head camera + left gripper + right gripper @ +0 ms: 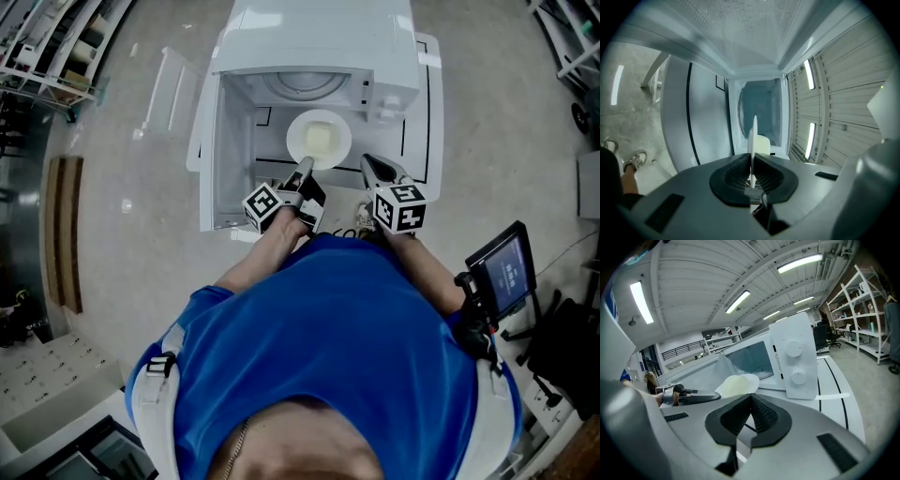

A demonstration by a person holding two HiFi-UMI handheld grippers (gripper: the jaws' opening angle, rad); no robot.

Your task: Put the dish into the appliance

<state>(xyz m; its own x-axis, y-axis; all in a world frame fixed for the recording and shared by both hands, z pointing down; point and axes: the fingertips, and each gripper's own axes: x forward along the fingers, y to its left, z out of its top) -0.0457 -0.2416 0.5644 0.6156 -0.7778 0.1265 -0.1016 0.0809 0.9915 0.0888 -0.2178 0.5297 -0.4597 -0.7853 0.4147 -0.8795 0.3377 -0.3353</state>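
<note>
At the mouth of the open microwave (319,37), which stands on the white bench (427,112), the plate (319,139) with a pale yellow slab on it hangs level, just short of the cavity. Its near rim is pinched tight between the pads of the left hand-held gripper (304,167). The right hand-held gripper (367,161) sits just right of the plate without touching it, its jaws pressed together on nothing.

The door (208,141) is swung out to the left and the plate is up and lined with the opening, so the task looks about half done. What seems left is to carry the plate in, set it on the round tray inside and let go.

No brand can be read. The print beside the two knobs (793,348) is too small, as is the lit screen (506,272) at the right
</note>
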